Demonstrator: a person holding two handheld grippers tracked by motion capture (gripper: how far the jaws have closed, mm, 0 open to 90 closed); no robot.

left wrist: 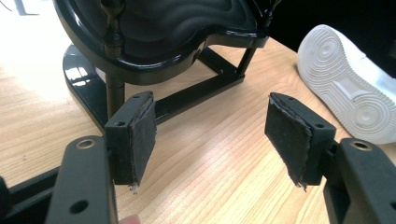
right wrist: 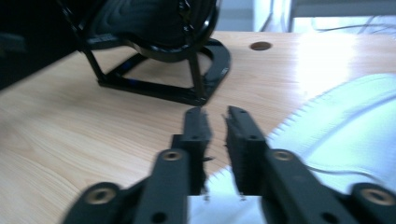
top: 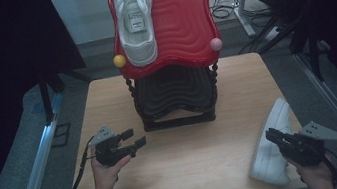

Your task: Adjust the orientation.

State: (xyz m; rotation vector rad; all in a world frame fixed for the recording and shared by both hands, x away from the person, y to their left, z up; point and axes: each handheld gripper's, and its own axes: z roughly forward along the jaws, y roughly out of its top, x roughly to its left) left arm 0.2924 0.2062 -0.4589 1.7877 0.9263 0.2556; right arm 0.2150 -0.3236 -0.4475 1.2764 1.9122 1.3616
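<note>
In the high view the left gripper (top: 132, 139) sits at lower left over bare table (top: 193, 171), its jaws wide apart with nothing between them; in the left gripper view its pads (left wrist: 142, 135) frame only wood; right of it, at centre, stands a two-tier shoe rack (top: 177, 98), black lower shelf under a red upper shelf (top: 181, 22), with one white shoe (top: 135, 18) on the red shelf's left half; a yellow knob (top: 120, 61) and a pink knob (top: 216, 44) mark its front corners; at lower right a second white sneaker (top: 270, 145) lies on its side near the table edge; the right gripper (top: 272, 135) is at its upper, and its jaws stand nearly together on a fold of the shoe's edge in the right gripper view (right wrist: 215, 126); the surface is pale wood grain; dark surroundings, cables on the floor (top: 224, 10) behind.
</note>
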